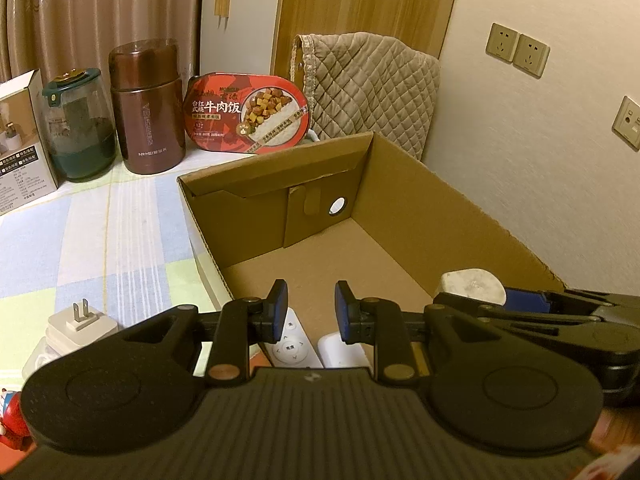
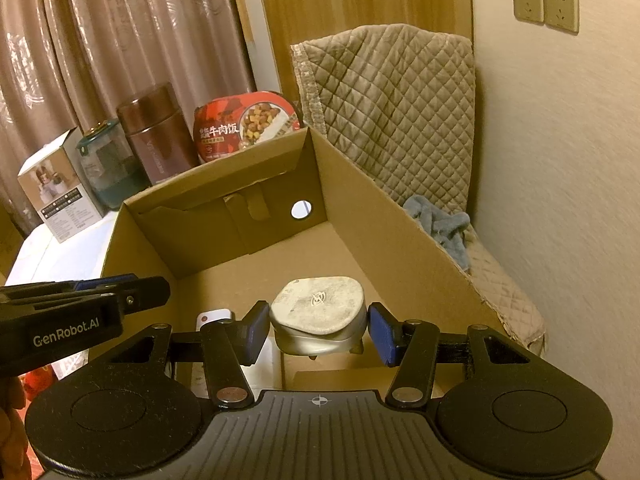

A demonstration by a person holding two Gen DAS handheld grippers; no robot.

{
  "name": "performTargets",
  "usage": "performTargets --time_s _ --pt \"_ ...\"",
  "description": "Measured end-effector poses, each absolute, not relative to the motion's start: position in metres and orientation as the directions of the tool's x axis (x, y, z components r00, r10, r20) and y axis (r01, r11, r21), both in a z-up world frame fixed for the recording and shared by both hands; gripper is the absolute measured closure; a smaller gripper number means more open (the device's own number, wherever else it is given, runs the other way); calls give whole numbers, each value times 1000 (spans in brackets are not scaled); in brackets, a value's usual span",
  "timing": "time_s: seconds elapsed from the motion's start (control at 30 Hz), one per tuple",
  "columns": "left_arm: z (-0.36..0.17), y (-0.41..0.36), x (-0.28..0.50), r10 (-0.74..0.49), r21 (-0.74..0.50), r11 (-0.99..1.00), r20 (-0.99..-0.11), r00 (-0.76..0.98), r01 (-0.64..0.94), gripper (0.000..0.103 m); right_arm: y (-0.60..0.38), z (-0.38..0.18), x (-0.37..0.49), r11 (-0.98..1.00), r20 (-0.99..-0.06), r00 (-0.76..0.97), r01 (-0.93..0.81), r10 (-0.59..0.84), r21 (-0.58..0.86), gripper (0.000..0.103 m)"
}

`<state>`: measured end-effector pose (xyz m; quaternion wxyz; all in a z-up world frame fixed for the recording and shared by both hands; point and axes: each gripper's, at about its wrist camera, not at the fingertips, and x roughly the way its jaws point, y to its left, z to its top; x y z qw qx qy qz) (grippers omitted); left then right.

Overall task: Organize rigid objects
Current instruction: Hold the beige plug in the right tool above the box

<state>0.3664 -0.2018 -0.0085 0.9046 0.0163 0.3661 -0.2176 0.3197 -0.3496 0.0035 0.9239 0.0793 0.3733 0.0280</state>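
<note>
Two white remotes [image 1: 294,340] lie at the near end of the cardboard box [image 1: 400,184], so the sorting looks under way; plenty is left, I'd judge, since a white plug adapter [image 1: 78,322] sits on the checked tablecloth [image 1: 100,220] just outside the box's left wall, and a red toy [image 1: 10,412] peeks in at the near left edge; the brown flask [image 1: 148,108], glass jar [image 1: 78,128], small carton [image 1: 22,136] and red meal tub [image 1: 248,114] stand in a row behind the box.

The right gripper [image 2: 318,330] hangs over the near half of the box, angled down, its blue pads touching either side of a scuffed grey charger [image 2: 318,312], prongs pointing down, held clear above the box floor; it looks ready to drop in.

The left gripper [image 1: 311,312] sits beside it over the near left corner, tilted down too; fingers nearly together, as close as they go, nothing between them, remotes below; both hands look parked, side by side.
</note>
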Motion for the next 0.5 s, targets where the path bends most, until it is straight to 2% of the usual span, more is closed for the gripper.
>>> performTargets --time_s 0.3,0.5 --pt "-10 -201 366 -381 -130 906 -668 639 403 82 -355 9 321 980 -674 729 17 122 197 53" --pt "-7 -197 366 -377 -133 910 -662 649 393 82 -352 15 331 990 -672 735 -2 96 140 53"
